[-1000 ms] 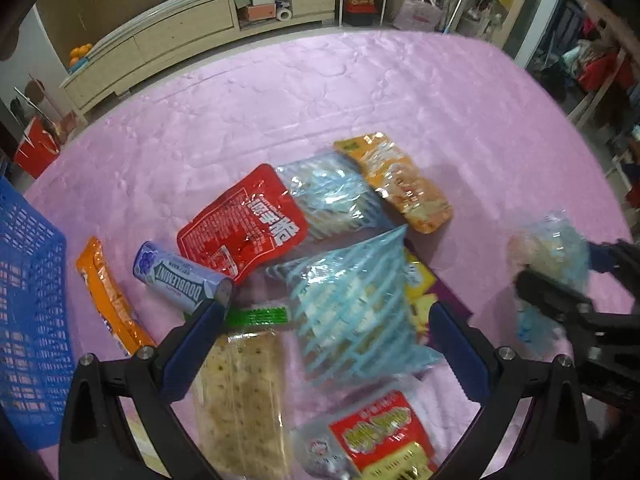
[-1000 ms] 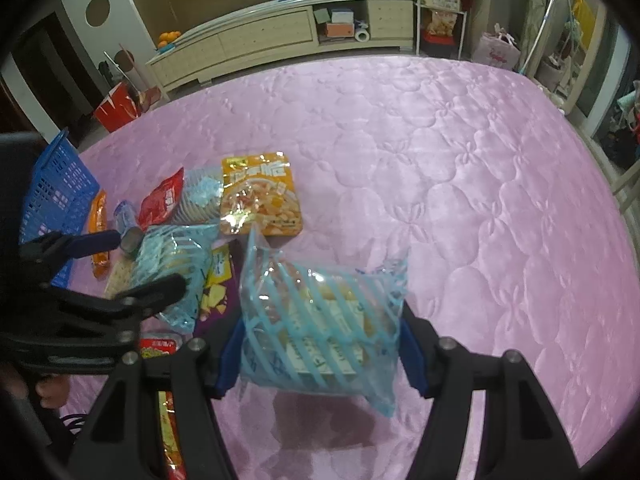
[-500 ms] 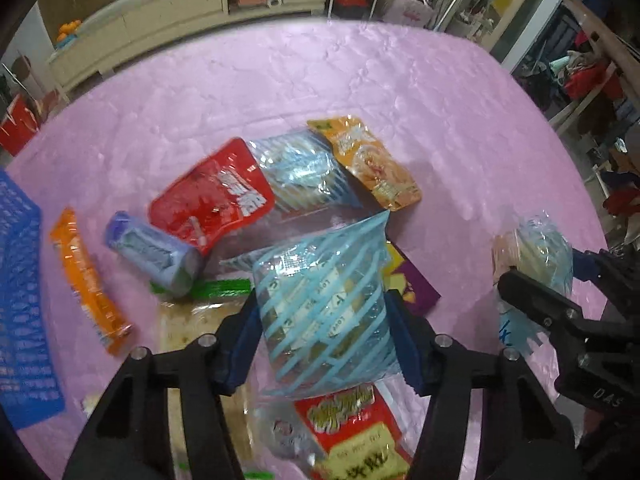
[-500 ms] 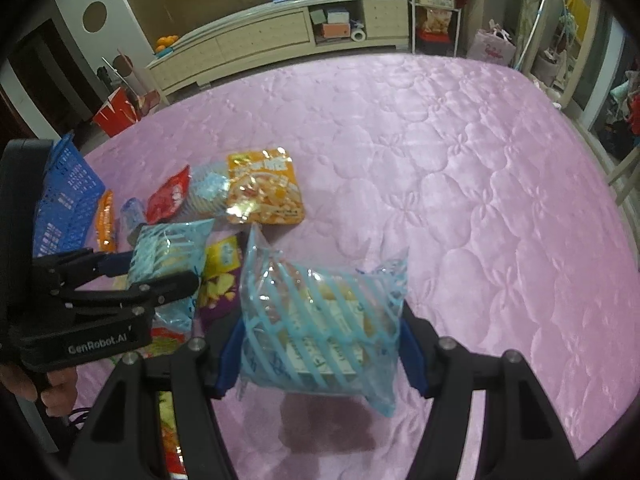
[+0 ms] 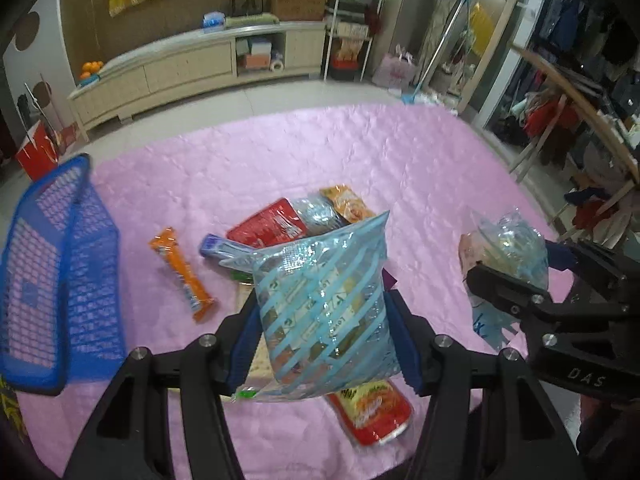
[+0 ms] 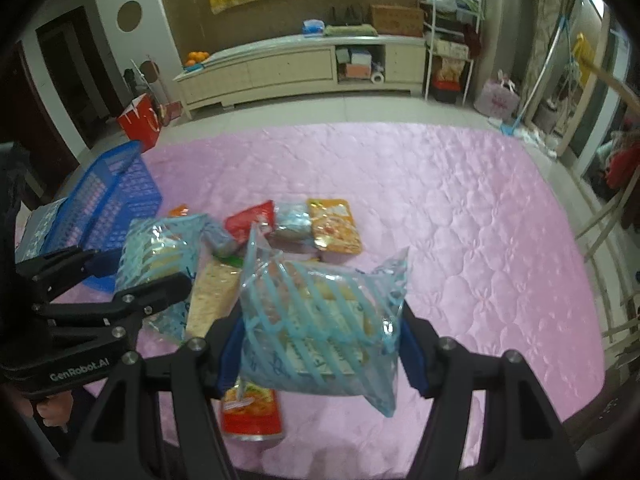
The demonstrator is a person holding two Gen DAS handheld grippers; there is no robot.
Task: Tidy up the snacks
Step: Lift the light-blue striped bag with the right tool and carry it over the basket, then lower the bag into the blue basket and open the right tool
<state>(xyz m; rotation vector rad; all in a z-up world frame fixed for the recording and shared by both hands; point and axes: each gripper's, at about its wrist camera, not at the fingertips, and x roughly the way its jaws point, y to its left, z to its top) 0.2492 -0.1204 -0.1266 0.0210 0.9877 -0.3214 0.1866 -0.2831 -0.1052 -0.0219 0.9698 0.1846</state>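
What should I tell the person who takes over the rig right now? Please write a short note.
Left gripper: shut on a striped bag, lifted off the table.
Right gripper: shut on a second striped bag, also lifted.
Basket: at the table's left edge; no snacks seen inside.
Left on the pink cloth: orange bar, red pack, orange pouch, others.
Next: probably both bags into the basket.

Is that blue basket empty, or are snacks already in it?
Looks empty: the pink cloth shows through the blue basket's mesh, with no packets visible; its near end is cropped.
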